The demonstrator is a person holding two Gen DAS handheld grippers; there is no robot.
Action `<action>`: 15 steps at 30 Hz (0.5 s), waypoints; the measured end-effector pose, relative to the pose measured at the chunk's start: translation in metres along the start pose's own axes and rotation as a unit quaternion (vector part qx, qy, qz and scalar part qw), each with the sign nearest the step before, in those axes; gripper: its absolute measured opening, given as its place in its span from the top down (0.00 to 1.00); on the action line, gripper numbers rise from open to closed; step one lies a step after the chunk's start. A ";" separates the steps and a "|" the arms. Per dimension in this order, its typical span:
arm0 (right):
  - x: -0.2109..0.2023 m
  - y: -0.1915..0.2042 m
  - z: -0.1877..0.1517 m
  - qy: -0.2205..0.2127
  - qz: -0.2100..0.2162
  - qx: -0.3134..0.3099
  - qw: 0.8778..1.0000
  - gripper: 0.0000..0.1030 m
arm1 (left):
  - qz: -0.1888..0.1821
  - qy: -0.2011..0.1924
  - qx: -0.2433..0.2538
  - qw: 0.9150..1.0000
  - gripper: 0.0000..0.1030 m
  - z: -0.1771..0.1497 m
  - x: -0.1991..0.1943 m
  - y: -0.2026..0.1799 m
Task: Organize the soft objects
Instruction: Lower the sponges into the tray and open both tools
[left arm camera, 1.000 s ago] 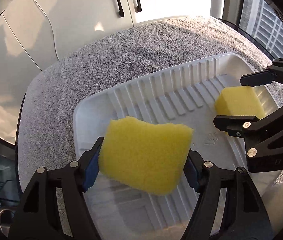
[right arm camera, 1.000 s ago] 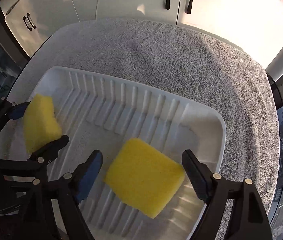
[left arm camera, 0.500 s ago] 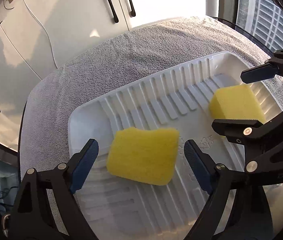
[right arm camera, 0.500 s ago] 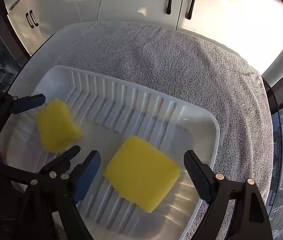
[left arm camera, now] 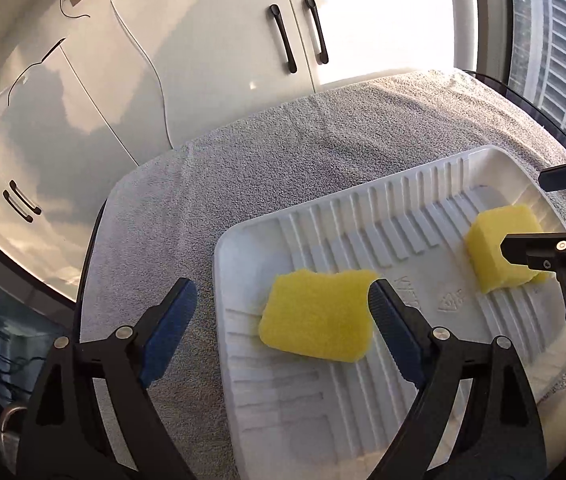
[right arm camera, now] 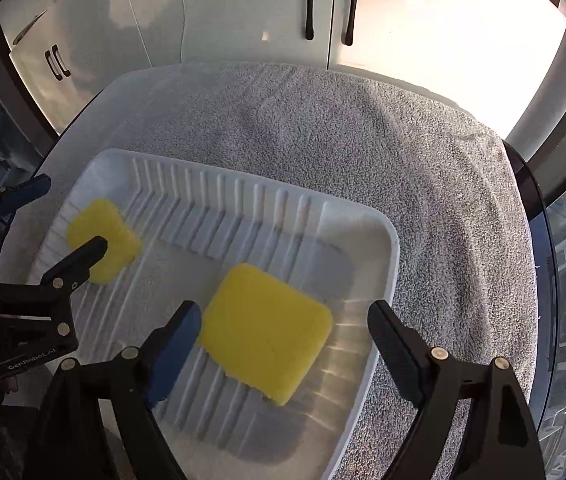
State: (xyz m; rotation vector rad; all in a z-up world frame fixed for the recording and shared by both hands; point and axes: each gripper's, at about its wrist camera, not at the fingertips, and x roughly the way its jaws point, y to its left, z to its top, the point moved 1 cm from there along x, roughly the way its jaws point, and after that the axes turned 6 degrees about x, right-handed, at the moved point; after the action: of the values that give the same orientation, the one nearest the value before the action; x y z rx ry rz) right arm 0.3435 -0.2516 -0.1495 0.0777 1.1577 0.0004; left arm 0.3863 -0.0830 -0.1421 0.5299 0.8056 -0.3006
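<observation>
Two yellow sponges lie in a white ribbed tray (left arm camera: 219,280) (right arm camera: 387,264). In the left wrist view one sponge (left arm camera: 319,316) rests flat on the tray's left part. My left gripper (left arm camera: 283,332) hangs open above it, and the right blue pad (left arm camera: 395,336) overlaps the sponge's right edge without pressing it. In the right wrist view the other sponge (right arm camera: 263,324) lies near the tray's right end, under my open right gripper (right arm camera: 285,344), free of both pads. Each gripper also shows in the other's view: the right gripper (left arm camera: 543,212) beside its sponge (left arm camera: 495,248), the left gripper (right arm camera: 53,224) by its sponge (right arm camera: 111,232).
The tray sits on a grey towel (left arm camera: 283,160) (right arm camera: 363,140) that covers a round dark-edged table. White cabinet doors with black handles (left arm camera: 299,36) stand behind it. A window (left arm camera: 555,40) is on the right. Bare towel lies beyond and beside the tray.
The left gripper opened and let go of its sponge, which now lies on the tray. It then drew back to the left. The right gripper stayed open and lifted slightly over its sponge.
</observation>
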 end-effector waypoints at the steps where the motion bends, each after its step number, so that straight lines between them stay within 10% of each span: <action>1: -0.005 -0.003 -0.001 -0.006 0.002 0.005 1.000 0.15 | 0.017 -0.007 -0.002 1.000 0.15 -0.001 -0.005 0.003; 15: -0.051 -0.049 -0.034 -0.041 -0.011 0.078 0.996 0.15 | 0.059 -0.006 -0.053 0.997 0.15 -0.043 -0.046 0.036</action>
State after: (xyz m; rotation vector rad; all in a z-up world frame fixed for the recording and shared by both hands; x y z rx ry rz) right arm 0.2897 -0.3004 -0.1198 0.2008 1.0757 -0.1113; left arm 0.3462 -0.0265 -0.1200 0.4740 0.7704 -0.1510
